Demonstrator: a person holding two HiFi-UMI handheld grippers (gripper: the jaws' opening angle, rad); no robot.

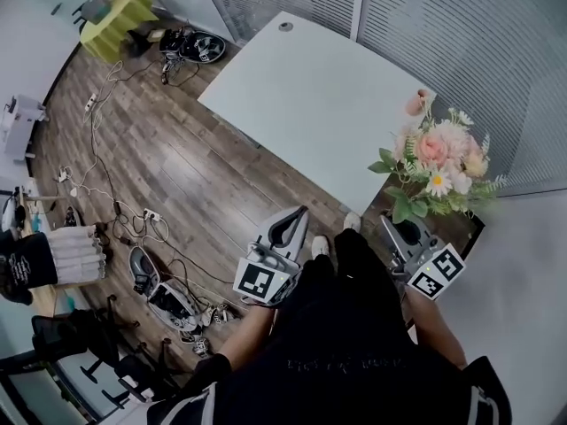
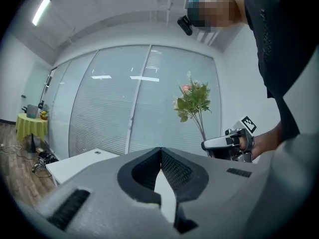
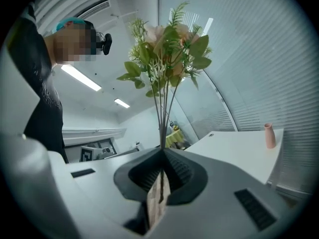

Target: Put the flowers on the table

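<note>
Here, in the head view, a person stands by a white table (image 1: 310,104). The right gripper (image 1: 396,226) holds the flowers (image 1: 438,162) up in the air. The pink and white blooms hang just past the table's right edge, not on it. A little pink vase (image 1: 418,103) stands on the table near that edge. The left gripper (image 1: 292,218) is down by the person's legs, well apart from the flowers. The floor (image 1: 177,166) is brown wood with cables (image 1: 106,175) lying on it.

In the left gripper view, the two jaws of the left gripper (image 2: 160,151) are pressed together at the tips with nothing between them. Past them are the table (image 2: 75,166), the flowers (image 2: 193,101) and the right gripper (image 2: 227,144).

In the right gripper view, the right gripper (image 3: 162,151) is squeezed tight on the thin stems (image 3: 163,128). The flowers (image 3: 167,49) stand straight up above the jaws. The vase (image 3: 269,136) sits upright on the table (image 3: 234,153) off to the right.
</note>
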